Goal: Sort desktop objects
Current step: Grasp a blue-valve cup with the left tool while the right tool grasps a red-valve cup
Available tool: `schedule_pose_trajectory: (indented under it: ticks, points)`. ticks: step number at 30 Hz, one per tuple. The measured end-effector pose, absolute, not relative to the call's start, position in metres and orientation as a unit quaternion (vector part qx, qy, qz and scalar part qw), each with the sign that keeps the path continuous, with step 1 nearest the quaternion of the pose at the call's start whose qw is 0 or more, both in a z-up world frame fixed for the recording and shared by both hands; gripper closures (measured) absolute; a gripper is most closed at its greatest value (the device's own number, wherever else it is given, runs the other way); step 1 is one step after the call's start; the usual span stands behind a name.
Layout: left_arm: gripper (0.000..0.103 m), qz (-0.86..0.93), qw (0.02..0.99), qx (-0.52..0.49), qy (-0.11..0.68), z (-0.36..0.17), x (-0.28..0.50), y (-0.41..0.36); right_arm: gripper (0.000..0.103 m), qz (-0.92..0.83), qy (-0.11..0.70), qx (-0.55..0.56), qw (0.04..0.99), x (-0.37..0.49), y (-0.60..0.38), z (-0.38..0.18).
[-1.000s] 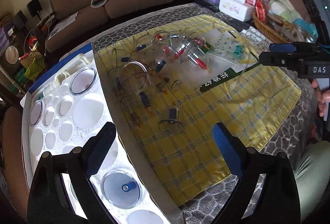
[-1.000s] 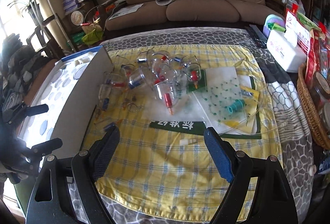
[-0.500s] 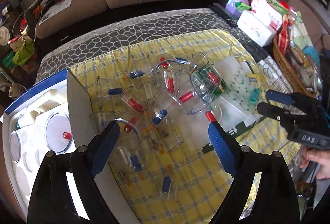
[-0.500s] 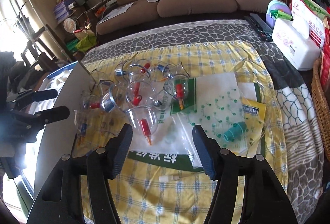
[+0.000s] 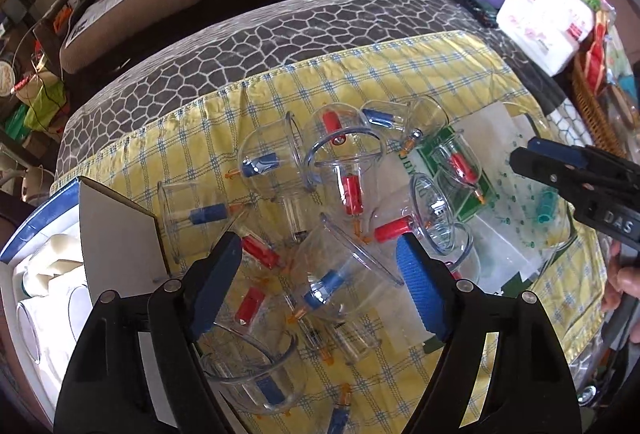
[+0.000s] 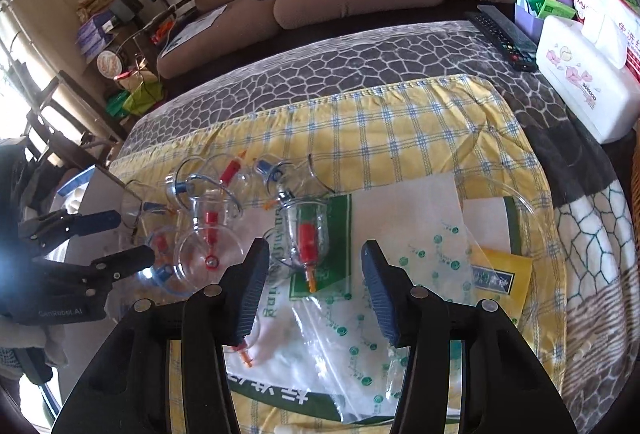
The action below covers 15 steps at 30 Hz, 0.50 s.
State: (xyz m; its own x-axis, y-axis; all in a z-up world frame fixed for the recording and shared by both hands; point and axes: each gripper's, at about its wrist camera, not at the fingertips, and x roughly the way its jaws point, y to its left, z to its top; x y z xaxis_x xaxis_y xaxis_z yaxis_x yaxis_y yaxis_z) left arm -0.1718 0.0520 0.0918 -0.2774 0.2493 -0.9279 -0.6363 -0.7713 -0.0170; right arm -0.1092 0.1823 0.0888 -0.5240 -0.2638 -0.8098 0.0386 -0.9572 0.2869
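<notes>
Two views, left wrist first. Closer over the heap than a second ago, white foam tray (image 5: 48,298) slid off to the left edge. Left gripper (image 5: 320,274) with jaws just narrowed yet apart, straddling a clear cup with blue plunger (image 5: 340,274), pads not pressing it. Clear cups (image 5: 344,170) piled on the yellow checked cloth (image 5: 360,74), tipped every way, red or blue plungers inside, small orange tips showing. Right gripper (image 5: 532,158) visible at far right, above a dotted plastic bag (image 5: 516,202).

Right wrist view next. Nearer the table than before, sofa pushed toward the top. Right gripper (image 6: 312,274) jaws just drawn in, apart, flanking but not gripping a cup with red plunger (image 6: 306,234) lying on a green sheet (image 6: 340,210). Left gripper (image 6: 120,238) at left over the pile.
</notes>
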Motion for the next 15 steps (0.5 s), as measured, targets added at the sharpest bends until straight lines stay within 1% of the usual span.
schedule_pose_trajectory:
  ticks: [3,6,11,12,15]
  points:
    - [0.026,0.763,0.327,-0.526,0.185,0.104,-0.16,0.044,0.053,-0.856,-0.116,0.497,0.087,-0.126,0.183,0.08]
    - [0.026,0.744,0.352,-0.518,0.232,0.113,-0.142,0.037,0.052,-0.853,-0.096,0.506,0.088,-0.139,0.177,0.073]
    - [0.026,0.706,0.381,-0.519,0.296,0.113,-0.103,0.032,0.052,-0.837,-0.084,0.532,0.093,-0.159,0.165,0.054]
    - [0.026,0.7,0.382,-0.519,0.307,0.111,-0.095,0.032,0.049,-0.836,-0.08,0.535,0.094,-0.161,0.162,0.051]
    - [0.026,0.679,0.385,-0.525,0.338,0.1,-0.079,0.029,0.047,-0.828,-0.076,0.546,0.098,-0.167,0.156,0.044]
